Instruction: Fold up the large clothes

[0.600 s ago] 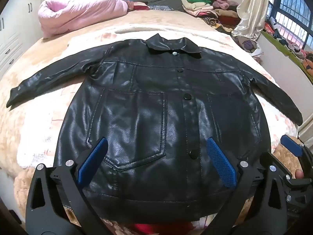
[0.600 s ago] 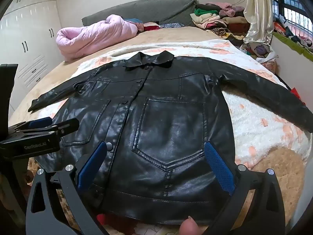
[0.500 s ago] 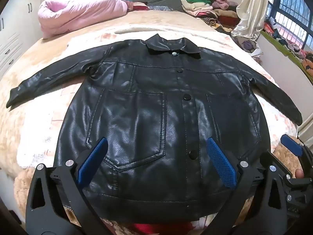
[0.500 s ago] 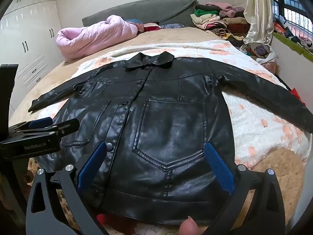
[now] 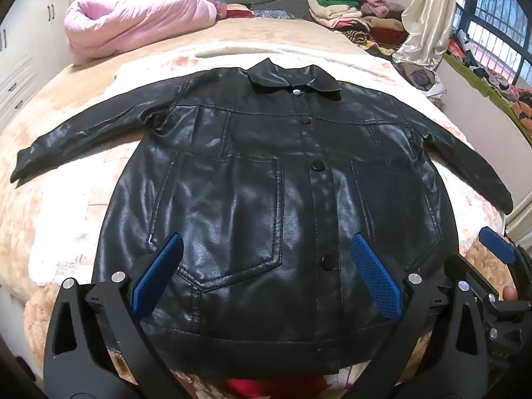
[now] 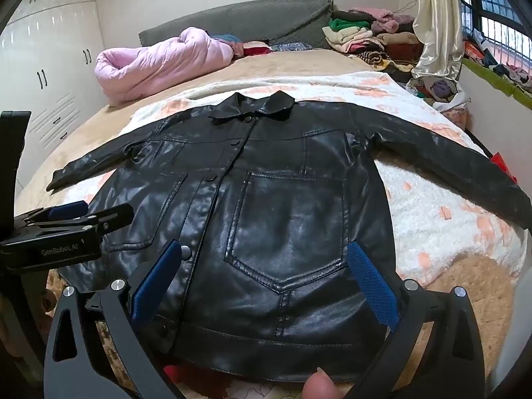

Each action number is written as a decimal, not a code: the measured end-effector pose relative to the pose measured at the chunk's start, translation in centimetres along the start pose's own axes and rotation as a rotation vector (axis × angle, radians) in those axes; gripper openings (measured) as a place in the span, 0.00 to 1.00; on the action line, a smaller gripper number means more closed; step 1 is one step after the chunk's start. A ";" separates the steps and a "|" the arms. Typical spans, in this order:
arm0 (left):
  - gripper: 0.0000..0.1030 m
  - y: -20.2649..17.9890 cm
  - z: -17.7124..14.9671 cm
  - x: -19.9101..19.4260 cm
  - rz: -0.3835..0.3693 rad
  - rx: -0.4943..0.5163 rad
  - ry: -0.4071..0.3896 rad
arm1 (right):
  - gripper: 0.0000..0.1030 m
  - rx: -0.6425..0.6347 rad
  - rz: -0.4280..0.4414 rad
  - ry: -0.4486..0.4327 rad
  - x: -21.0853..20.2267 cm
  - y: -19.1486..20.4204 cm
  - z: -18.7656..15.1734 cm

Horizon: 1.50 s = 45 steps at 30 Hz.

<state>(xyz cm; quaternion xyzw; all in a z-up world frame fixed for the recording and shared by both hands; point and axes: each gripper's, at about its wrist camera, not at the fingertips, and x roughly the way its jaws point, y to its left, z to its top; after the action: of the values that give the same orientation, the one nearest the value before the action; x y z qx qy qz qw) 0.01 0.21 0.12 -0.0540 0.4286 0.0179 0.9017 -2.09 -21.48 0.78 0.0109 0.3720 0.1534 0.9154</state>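
A black leather jacket [image 5: 252,173] lies flat and buttoned on the bed, front up, collar at the far end, both sleeves spread out sideways. It also shows in the right wrist view [image 6: 286,206]. My left gripper [image 5: 262,266] is open and empty, hovering over the jacket's lower left half near the hem. My right gripper [image 6: 266,272] is open and empty over the lower right pocket. The left gripper's side shows in the right wrist view [image 6: 66,226]; the right gripper shows at the left wrist view's right edge [image 5: 495,286].
The bed has a white-and-peach fleece blanket [image 6: 442,219]. A pink quilt [image 5: 133,23] lies bundled at the far left. Piles of clothes [image 5: 349,13] sit at the far right by a curtain [image 6: 435,16]. White wardrobes [image 6: 50,76] stand left. Something red shows under the hem [image 5: 266,385].
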 end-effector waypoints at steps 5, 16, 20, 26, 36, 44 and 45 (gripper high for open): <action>0.91 0.2 0.3 0.0 0.007 0.000 -0.004 | 0.96 -0.014 0.002 0.003 0.1 0.3 -0.1; 0.91 0.2 0.4 -0.4 0.004 0.002 -0.009 | 0.96 -0.020 -0.006 -0.002 0.2 0.5 -0.1; 0.91 0.3 0.4 -0.4 0.006 0.002 -0.010 | 0.96 -0.020 -0.007 0.000 0.2 0.5 -0.1; 0.91 0.2 0.4 -0.5 0.006 0.003 -0.014 | 0.96 -0.019 -0.008 0.000 0.2 0.4 -0.2; 0.91 0.3 0.4 -0.6 0.004 0.005 -0.015 | 0.96 -0.018 -0.007 -0.002 0.1 0.4 -0.2; 0.91 0.2 0.4 -0.6 0.003 0.006 -0.015 | 0.96 -0.009 -0.011 -0.004 0.0 0.2 -0.2; 0.91 0.2 0.4 -0.6 0.004 0.006 -0.016 | 0.96 -0.010 -0.010 -0.003 0.0 0.2 -0.2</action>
<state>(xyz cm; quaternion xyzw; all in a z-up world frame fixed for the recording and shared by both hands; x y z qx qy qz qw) -0.09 0.49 0.79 -0.0503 0.4217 0.0188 0.9052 -2.27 -21.33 0.71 0.0049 0.3697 0.1505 0.9169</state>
